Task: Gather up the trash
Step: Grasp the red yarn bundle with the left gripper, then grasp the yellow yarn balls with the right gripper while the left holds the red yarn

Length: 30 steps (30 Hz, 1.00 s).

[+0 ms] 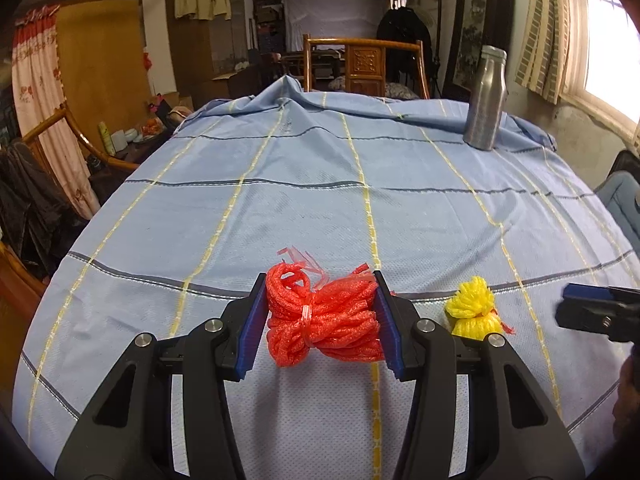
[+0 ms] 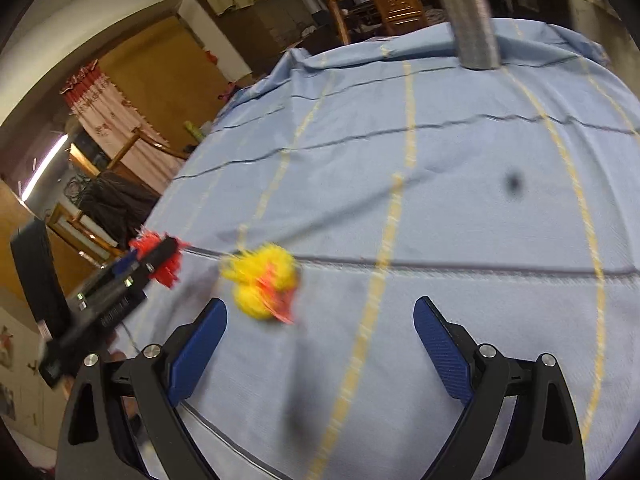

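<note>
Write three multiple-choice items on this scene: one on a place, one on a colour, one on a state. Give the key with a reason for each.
1. Where does the metal bottle stand on the blue cloth?
A. Far side, near the window
B. Between the left gripper's fingers
C. On the wooden chair

2. What colour is the foam net bundle in the left gripper?
A. Yellow
B. Red-orange
C. Green

3. How does the right gripper stand?
A. Shut on the yellow bundle
B. Shut on the bottle
C. Open, holding nothing

Key: 1 A, the bottle is upright at the far edge of the cloth by the window. 2 B, the bundle pressed between the blue pads is red-orange; the yellow bundle lies beside it on the cloth. 3 C, its fingers stand wide apart with only cloth between them.
</note>
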### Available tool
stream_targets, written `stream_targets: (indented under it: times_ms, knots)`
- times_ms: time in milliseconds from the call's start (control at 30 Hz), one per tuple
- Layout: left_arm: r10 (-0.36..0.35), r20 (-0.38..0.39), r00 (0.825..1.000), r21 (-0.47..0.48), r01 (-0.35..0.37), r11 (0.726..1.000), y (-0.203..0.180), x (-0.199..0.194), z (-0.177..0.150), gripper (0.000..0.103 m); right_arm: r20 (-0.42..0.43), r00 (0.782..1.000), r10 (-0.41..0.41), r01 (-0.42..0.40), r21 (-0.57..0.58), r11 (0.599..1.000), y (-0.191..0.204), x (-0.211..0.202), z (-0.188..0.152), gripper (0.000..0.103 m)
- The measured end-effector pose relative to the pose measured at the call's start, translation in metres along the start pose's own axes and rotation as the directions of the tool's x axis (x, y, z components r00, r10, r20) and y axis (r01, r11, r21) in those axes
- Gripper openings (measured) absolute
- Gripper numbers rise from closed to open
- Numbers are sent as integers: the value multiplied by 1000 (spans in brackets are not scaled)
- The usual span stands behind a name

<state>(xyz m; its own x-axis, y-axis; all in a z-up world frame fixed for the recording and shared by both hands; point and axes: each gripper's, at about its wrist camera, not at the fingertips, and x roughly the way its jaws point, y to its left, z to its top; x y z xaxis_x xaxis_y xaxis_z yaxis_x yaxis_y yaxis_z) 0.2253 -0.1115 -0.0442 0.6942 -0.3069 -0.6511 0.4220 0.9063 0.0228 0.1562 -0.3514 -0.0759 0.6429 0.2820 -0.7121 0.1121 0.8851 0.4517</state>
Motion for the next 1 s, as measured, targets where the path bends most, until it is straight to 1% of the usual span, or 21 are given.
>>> stream_targets:
  times_ms: [100, 267, 367, 467, 667, 700, 733, 767, 800, 833, 867, 933, 1000]
  knots:
    - [34, 22, 999, -20, -33, 999, 7, -5, 1, 50, -17, 1000, -13, 12, -51, 999, 23, 19, 10, 93]
    - [39, 32, 999, -54, -37, 998, 17, -10, 2, 50, -33, 999, -40, 37, -102, 994, 43, 45, 11, 93]
    - [34, 29, 999, -62, -32, 998, 19, -10, 3, 50, -43, 997, -57, 52, -106, 993, 42, 51, 9, 93]
    - [39, 31, 999, -50, -37, 998, 16, -10, 3, 50, -51, 997, -52, 48, -88, 995, 35, 55, 9, 93]
    - [51, 23, 998, -36, -50, 998, 14, -8, 2, 50, -31, 996, -78, 74, -117, 990, 34, 55, 8, 92]
    - [54, 22, 998, -35, -53, 998, 14, -7, 2, 50, -27, 996, -85, 81, -129, 988, 35, 54, 7, 85]
    - [55, 21, 998, -35, -54, 998, 14, -7, 1, 50, -25, 996, -87, 82, -145, 986, 36, 54, 7, 56]
    - [56, 20, 998, -35, -55, 998, 14, -7, 1, 50, -32, 997, -65, 59, -175, 983, 39, 54, 6, 35]
    - [55, 18, 998, -35, -55, 998, 14, -6, 2, 50, -20, 999, -44, 40, -182, 982, 42, 48, 7, 33]
    - [57, 18, 998, -34, -56, 998, 15, -6, 1, 50, 27, 998, -53, 57, -184, 981, 46, 38, 7, 33]
    - [60, 18, 998, -33, -59, 998, 15, -6, 1, 50, 107, 993, -48, 71, -228, 971, 55, 19, 7, 33]
    - [60, 18, 998, -34, -60, 998, 15, -6, 2, 50, 171, 985, -37, 82, -263, 961, 64, -1, 7, 33]
    - [65, 20, 998, -31, -65, 997, 14, -6, 1, 50, 217, 976, -33, 91, -266, 960, 67, -16, 3, 34]
